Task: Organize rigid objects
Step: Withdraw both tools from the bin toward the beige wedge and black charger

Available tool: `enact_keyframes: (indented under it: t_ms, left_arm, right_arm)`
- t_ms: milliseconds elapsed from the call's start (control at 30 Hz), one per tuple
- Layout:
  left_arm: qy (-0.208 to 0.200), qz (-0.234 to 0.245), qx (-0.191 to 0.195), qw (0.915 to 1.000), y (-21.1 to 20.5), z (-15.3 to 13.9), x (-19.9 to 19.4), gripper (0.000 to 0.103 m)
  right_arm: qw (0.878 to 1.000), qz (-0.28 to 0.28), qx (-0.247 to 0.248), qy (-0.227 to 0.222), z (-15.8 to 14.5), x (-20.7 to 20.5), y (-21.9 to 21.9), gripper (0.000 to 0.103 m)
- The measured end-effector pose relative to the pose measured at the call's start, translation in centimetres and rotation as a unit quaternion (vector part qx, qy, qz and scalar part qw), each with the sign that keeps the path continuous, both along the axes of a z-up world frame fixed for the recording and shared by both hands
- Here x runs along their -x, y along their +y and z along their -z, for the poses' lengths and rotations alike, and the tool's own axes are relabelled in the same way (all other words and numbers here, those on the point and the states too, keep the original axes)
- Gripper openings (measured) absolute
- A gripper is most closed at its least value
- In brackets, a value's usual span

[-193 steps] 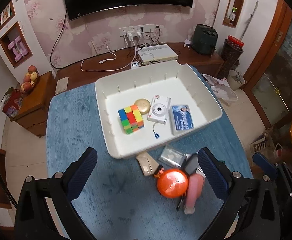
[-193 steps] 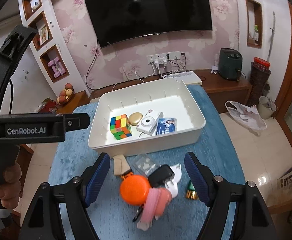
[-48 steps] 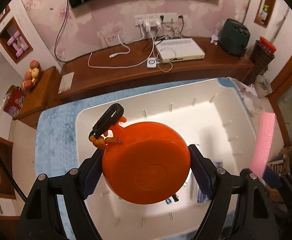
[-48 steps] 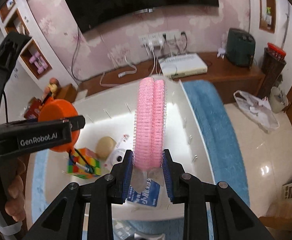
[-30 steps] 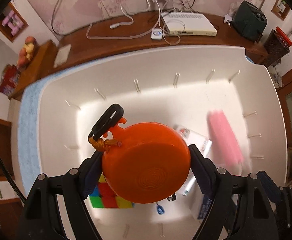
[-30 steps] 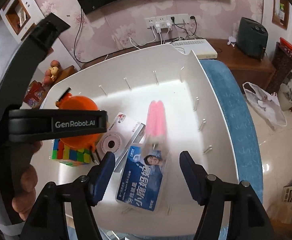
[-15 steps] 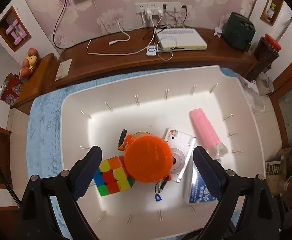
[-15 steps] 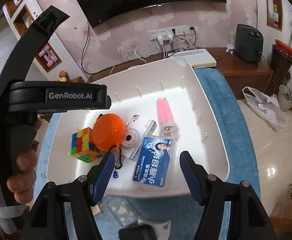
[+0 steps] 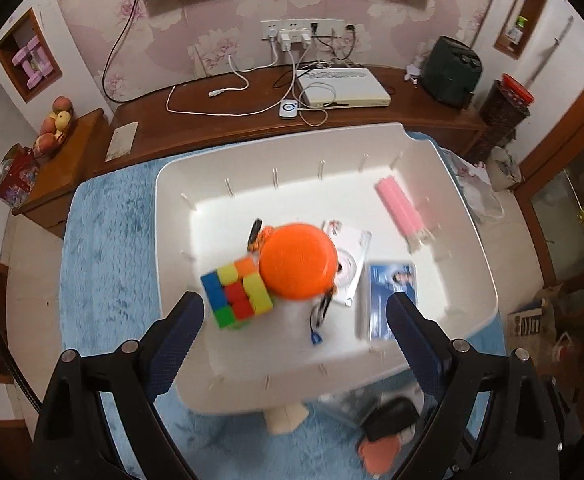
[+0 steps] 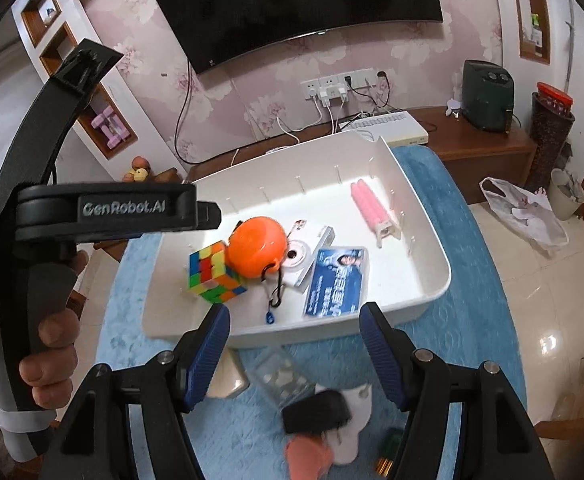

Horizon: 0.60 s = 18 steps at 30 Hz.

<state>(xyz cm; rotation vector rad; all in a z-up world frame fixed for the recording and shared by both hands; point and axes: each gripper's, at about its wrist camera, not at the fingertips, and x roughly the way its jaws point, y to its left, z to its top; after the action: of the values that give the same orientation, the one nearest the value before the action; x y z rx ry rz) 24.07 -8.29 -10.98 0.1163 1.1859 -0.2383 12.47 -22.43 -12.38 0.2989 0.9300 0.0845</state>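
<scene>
The white bin [image 9: 471, 240] [image 10: 431, 248] holds a colour cube [image 9: 236, 294] [image 10: 212, 270], an orange round case [image 9: 297, 266] [image 10: 258, 252] resting on the cube and a white camera [image 9: 349, 270], a blue card pack [image 9: 389, 296] [image 10: 337, 280] and a pink roller [image 9: 399, 210] [image 10: 369, 204]. My left gripper [image 9: 295, 340] is open and empty above the bin's near side. My right gripper [image 10: 293, 344] is open and empty over the bin's near wall. On the blue cloth near me lie a black object [image 10: 317, 410], a clear packet [image 10: 282, 378] and a beige object [image 9: 286, 418].
The blue cloth [image 9: 108, 248] covers the table. A wooden TV shelf [image 9: 232, 120] with a white box and cables stands behind it. A side table with fruit [image 9: 56, 120] is at the left. A plastic bag [image 10: 523, 210] lies on the floor at the right.
Both grippers let go inside the bin: the orange case and the pink roller now lie there. Both grippers have pulled back toward the bin's near side, open.
</scene>
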Motion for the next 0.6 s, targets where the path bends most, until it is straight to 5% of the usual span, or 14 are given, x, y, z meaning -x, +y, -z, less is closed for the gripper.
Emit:
enact_keyframes:
  t_ms: [600]
  left_arm:
    - [-0.027,0.048,0.031,0.9980,2.8,-2.6,8.6,0.094]
  right_arm:
    - [0.999,0.014,0.017,-0.033,-1.9,7.4,1.5,0.068]
